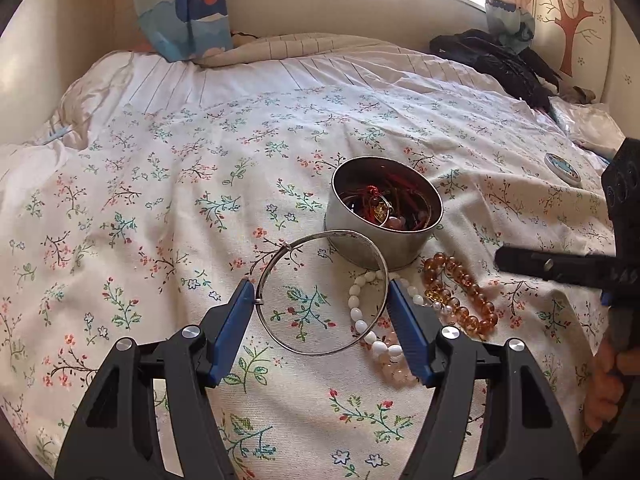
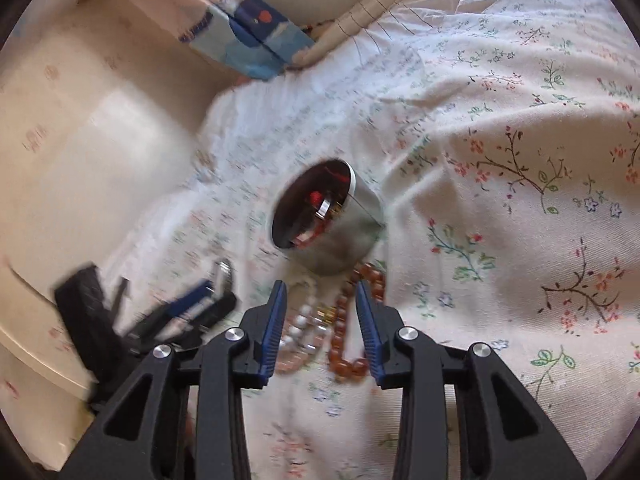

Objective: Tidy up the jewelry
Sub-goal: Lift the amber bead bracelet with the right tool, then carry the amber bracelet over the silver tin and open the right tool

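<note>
**A:** Silver is what the left tool point(image 1: 321, 294) has: a thin bangle point(image 1: 322, 292) spans the gap between its blue pads, both pads pressing on the rim, so the jaws stand fairly wide but are closed on it. It hangs just this side of the tin point(image 1: 386, 216), low over the bedspread point(image 1: 160, 184).

**B:** And the right tool point(image 2: 321, 296)?

**A:** Partly open, with nothing gripped. Through its own camera the amber bead bracelet point(image 2: 348, 320) and the pale bead bracelet point(image 2: 302, 332) lie on the cloth in the gap between its fingers, but the pads do not press on either (that view is smeared, so I would not swear to anything finer).

**B:** How far along would you say the sorting is?

**A:** Past the middle, I judge. The round metal tin sits upright near the middle of the bed and already holds a tangle of red cords, a gold-coloured piece and some beads. Left outside are three things: the bangle in the left tool, the amber bracelet touching the tin's base on the side toward the bed's right edge, and the pale one just beside it, nearer the foot edge.

**B:** Any lid?

**A:** A small round disc point(image 1: 563, 169) with a blue face lies well apart, toward the right edge; it may be the lid, I cannot say.

**B:** Any writing or brand?

**A:** None I can read, on tin, disc or tools.
</note>
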`<action>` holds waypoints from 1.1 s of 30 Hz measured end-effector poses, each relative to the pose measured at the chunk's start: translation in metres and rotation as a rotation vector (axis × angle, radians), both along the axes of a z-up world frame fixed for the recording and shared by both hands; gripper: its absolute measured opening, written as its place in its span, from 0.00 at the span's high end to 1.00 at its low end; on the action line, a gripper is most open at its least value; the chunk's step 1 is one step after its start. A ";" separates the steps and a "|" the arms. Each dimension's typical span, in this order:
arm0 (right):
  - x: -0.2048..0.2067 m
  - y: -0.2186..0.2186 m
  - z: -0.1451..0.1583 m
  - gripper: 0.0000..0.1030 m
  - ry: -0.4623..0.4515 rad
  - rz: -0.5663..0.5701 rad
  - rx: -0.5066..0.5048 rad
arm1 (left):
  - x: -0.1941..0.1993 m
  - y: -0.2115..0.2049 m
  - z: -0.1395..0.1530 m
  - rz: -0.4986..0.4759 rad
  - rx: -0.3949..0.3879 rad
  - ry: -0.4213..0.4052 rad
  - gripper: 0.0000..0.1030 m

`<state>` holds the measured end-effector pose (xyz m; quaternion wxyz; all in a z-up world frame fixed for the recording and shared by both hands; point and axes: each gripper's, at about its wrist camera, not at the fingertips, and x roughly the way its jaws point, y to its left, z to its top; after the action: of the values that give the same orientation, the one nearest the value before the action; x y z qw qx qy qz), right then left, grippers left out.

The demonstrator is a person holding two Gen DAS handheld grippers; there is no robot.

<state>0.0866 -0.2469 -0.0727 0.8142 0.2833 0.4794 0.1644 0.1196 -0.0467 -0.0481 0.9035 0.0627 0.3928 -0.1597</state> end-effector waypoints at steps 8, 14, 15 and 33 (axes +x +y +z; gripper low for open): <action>0.015 0.006 -0.032 0.78 0.105 0.032 -0.069 | 0.000 -0.001 0.000 -0.004 -0.002 0.001 0.38; 0.012 0.030 -0.028 0.79 0.087 0.110 -0.253 | 0.000 -0.001 0.000 -0.008 -0.004 0.002 0.38; 0.011 0.032 -0.028 0.80 0.086 0.116 -0.257 | 0.000 -0.002 0.000 -0.008 -0.004 0.002 0.38; -0.002 -0.042 -0.015 0.88 -0.126 -0.058 0.650 | 0.002 -0.001 0.003 -0.002 -0.021 -0.014 0.38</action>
<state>0.0849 -0.2892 -0.0873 0.7137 0.5308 0.3424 0.3028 0.1214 -0.0481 -0.0454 0.9065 0.0549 0.3849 -0.1644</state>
